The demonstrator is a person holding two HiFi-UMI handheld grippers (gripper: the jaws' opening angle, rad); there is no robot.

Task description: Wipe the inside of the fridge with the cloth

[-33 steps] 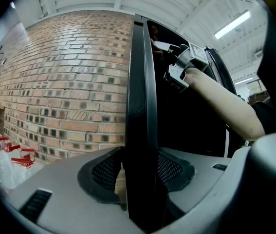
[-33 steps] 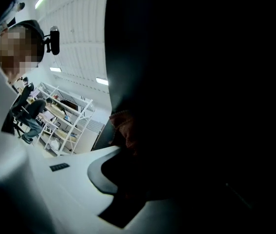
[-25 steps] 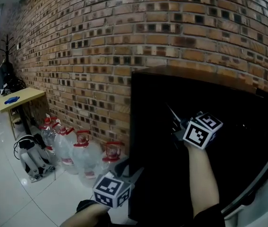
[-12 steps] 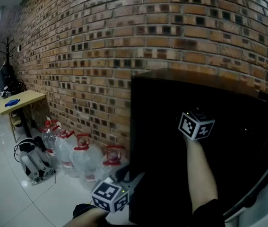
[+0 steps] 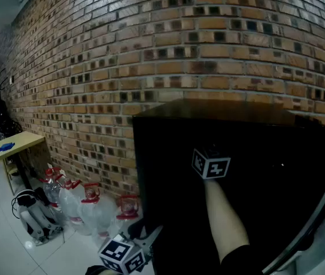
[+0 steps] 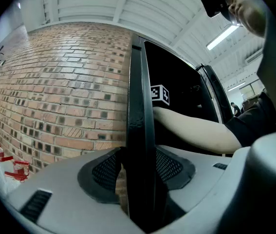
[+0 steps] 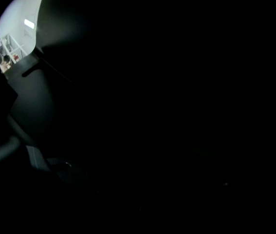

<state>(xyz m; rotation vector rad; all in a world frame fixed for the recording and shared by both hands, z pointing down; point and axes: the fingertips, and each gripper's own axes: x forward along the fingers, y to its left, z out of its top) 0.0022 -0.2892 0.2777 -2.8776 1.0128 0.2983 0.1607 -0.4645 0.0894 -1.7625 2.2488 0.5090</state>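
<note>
though dim inside the fridge point(image 5: 219, 109), right gripper point(image 5: 211, 164) unreadable there; left gripper point(image 6: 138, 173) tight on its wall point(image 6: 137, 82).

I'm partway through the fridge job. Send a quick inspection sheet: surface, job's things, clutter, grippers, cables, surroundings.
Surface: inside of the fridge is too dark to judge.
Job's things: fridge is in view; the cloth is not visible.
Clutter: red-capped water jugs and a grey bag on the floor beside the fridge.
Grippers: left gripper is closed on the fridge's black panel edge. The right gripper is inside the fridge, its jaws lost in the dark.
Cables: nothing seen.
Surroundings: brick wall, tiled floor, yellow table at far left.
</note>
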